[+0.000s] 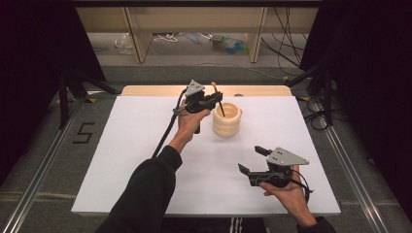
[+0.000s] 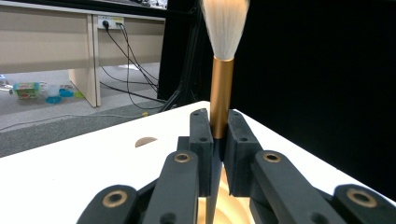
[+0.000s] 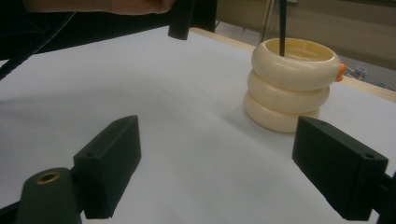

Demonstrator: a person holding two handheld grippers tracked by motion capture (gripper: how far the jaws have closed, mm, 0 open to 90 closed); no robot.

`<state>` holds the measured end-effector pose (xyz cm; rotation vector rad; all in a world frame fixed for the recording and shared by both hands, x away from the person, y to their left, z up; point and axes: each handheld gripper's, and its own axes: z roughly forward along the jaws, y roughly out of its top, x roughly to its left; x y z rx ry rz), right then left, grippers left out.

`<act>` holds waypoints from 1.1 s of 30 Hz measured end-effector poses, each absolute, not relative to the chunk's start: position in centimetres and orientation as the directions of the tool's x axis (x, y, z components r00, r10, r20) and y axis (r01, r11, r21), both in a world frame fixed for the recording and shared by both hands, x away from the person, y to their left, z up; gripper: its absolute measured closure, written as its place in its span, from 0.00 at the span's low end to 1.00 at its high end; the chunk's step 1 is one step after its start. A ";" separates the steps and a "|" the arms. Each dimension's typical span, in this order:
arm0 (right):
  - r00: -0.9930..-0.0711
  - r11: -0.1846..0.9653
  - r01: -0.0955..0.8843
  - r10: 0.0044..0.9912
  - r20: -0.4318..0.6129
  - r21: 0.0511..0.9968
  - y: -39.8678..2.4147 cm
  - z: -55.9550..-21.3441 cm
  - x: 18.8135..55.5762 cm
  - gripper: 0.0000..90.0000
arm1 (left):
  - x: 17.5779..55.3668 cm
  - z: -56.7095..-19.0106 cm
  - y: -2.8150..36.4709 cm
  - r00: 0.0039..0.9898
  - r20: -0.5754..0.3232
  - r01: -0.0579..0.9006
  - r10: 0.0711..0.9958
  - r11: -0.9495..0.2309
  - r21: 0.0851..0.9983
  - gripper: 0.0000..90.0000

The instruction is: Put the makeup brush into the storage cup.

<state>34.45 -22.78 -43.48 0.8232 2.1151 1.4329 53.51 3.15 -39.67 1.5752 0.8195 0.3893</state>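
Note:
A cream holder [image 1: 227, 119] shaped like three stacked rings stands at the back middle of the white table; in the right gripper view the holder [image 3: 289, 86] is at the upper right. My left gripper [image 1: 215, 98] hovers over its left rim, shut on a brush [image 2: 221, 88] with a gold ferrule and white bristles that point up. The brush's dark handle [image 1: 221, 108] goes down into the holder, and the handle [image 3: 282, 25] stands inside the rim. My right gripper [image 1: 252, 158] rests near the front right, open, nothing between its jaws.
The white board [image 1: 145, 155] covers the table, with a wooden strip [image 1: 145, 90] along its far edge. Beyond are wooden furniture legs, cables and small litter on the floor. Metal rails [image 1: 354, 170] run along both sides.

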 end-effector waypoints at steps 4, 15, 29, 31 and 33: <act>-0.720 0.279 0.218 0.693 -0.039 0.935 -22.7 -43.5 34.5 0.18 | 53.6 -40.0 3.1 0.685 -0.217 0.292 0.695 0.011 0.956 0.92; -0.718 0.278 0.221 0.695 -0.037 0.935 -22.8 -43.5 34.5 0.18 | 53.6 -40.8 2.7 0.683 -0.225 0.315 0.695 -0.002 0.949 0.92; -0.721 0.278 0.221 0.692 -0.035 0.935 -22.7 -43.5 34.5 0.18 | 53.7 -42.3 2.6 0.682 -0.240 0.361 0.691 -0.032 0.932 0.91; -0.723 0.282 0.224 0.690 -0.035 0.933 -22.8 -43.5 34.5 0.18 | 53.7 -42.3 2.8 0.678 -0.228 0.357 0.698 -0.042 0.933 0.86; -0.723 0.282 0.224 0.690 -0.035 0.933 -22.8 -43.5 34.4 0.18 | 53.7 -42.3 2.9 0.671 -0.245 0.375 0.699 -0.035 0.926 0.76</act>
